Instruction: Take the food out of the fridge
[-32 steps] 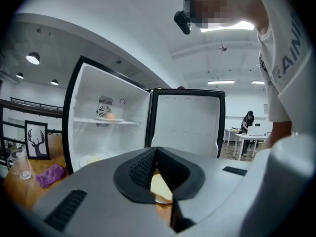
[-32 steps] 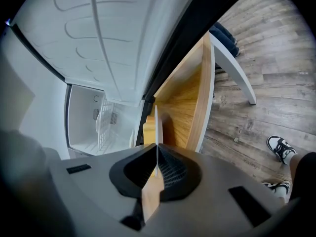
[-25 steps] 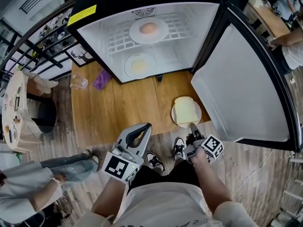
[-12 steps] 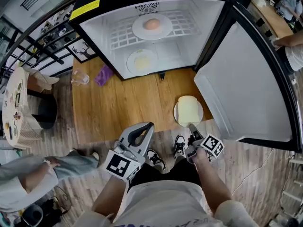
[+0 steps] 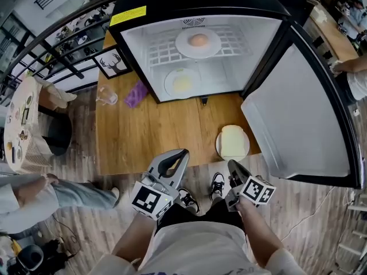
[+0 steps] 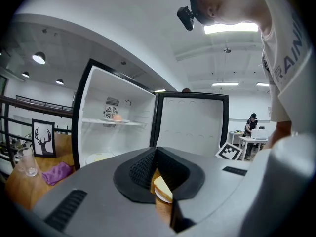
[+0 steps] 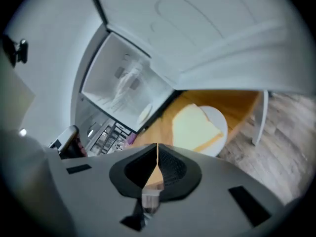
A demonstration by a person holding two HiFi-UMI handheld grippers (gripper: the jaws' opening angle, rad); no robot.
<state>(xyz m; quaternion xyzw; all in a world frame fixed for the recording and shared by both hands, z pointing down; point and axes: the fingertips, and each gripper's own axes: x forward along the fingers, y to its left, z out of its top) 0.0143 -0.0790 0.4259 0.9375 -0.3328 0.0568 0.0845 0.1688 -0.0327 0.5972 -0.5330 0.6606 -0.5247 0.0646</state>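
The fridge (image 5: 172, 4) stands open on the wooden table (image 5: 155, 133). Its upper shelf holds a white plate with a round orange food (image 5: 198, 40); below sits a plate of pale yellow food (image 5: 182, 83). A plate with a bread slice (image 5: 233, 142) rests at the table's front edge, also seen as the bread plate (image 7: 196, 128). My right gripper (image 5: 232, 164) hovers just short of it; its jaws have just been closing and now meet with nothing between them. My left gripper (image 5: 182, 153) is shut and empty off the table's front edge.
The fridge door (image 5: 298, 113) swings out to the right beside the bread plate. A glass (image 5: 106, 95), a purple cloth (image 5: 136, 93) and a framed deer picture (image 5: 116, 63) sit at the table's left. A person (image 5: 34, 193) is by the left edge.
My right gripper has drawn back from the bread plate's rim toward my body and rolled. The plate stays on the table. The left gripper has barely moved.
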